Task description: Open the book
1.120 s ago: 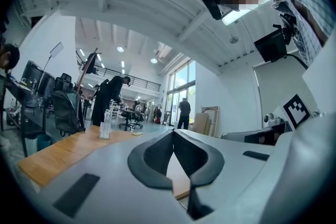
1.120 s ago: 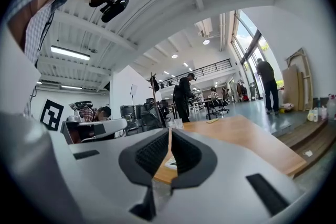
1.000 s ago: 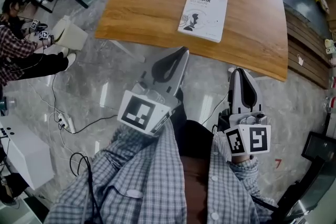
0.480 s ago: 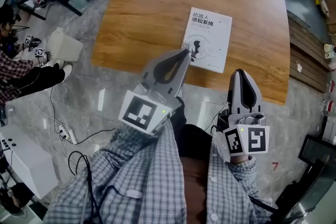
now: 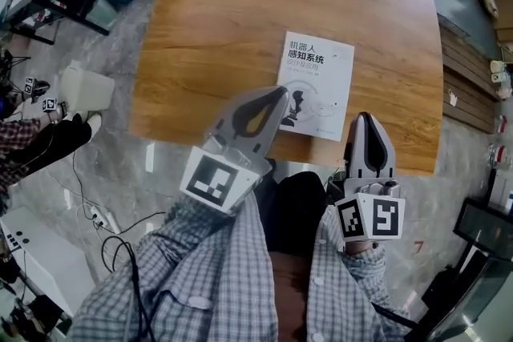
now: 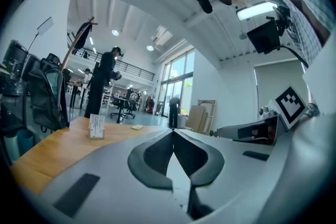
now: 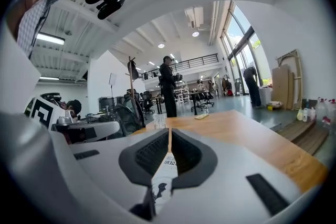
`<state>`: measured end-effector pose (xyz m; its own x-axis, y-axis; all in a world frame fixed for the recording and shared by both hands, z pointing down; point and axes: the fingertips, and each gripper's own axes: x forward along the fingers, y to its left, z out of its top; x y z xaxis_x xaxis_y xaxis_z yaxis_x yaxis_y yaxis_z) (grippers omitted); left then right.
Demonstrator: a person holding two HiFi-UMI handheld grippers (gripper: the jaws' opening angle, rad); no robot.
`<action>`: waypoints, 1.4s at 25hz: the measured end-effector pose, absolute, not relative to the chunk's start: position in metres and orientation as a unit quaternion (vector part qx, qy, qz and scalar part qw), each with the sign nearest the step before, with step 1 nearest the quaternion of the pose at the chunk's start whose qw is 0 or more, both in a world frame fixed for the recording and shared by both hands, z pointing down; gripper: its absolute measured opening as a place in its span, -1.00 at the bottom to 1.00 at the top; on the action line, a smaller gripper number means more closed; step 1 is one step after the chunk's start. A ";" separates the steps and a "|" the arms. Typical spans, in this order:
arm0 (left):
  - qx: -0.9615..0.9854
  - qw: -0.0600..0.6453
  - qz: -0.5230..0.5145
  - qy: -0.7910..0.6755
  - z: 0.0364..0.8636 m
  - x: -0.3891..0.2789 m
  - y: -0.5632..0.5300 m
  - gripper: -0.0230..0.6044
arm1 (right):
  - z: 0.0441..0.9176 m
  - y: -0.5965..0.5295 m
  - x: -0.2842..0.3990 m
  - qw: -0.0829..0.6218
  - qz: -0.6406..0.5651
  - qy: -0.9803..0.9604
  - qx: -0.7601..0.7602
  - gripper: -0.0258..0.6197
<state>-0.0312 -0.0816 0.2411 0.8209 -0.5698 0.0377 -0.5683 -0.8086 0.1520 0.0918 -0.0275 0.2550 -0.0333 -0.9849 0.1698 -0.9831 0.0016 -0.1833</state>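
The bench (image 5: 216, 28) is taken from above by the head camera, tilted steeply down, with the left claw (image 5: 280, 90) and right claw (image 5: 365, 117) caught low in frame. The left claw (image 6: 173, 131) is looked along from close behind, low over the bench, facing the hall (image 6: 157, 97). The right claw (image 7: 169, 129) is framed likewise. The bench is shared by all views; the book (image 5: 315, 86) by head and right gripper views.

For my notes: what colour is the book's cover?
White, with dark print; the head view shows the book best.

We are cataloguing: white book (image 5: 314, 96), black print; brown woodgrain table (image 5: 216, 28); grey left gripper (image 5: 280, 90), right gripper (image 5: 365, 117); checked blue-white sleeves (image 5: 216, 268).
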 end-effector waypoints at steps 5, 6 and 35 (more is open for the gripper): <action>0.949 0.098 0.019 -0.300 0.266 -0.031 -0.093 -0.91 | 0.275 -0.038 0.094 -0.002 -0.145 0.707 -0.692 -0.83; 0.949 0.101 0.026 -0.299 0.271 -0.030 -0.094 -0.91 | 0.278 -0.040 0.094 0.000 -0.148 0.709 -0.689 -0.83; 0.930 0.174 0.156 -0.284 0.433 0.044 -0.080 -0.91 | 0.477 -0.035 0.135 -0.135 -0.421 0.699 -0.562 -0.46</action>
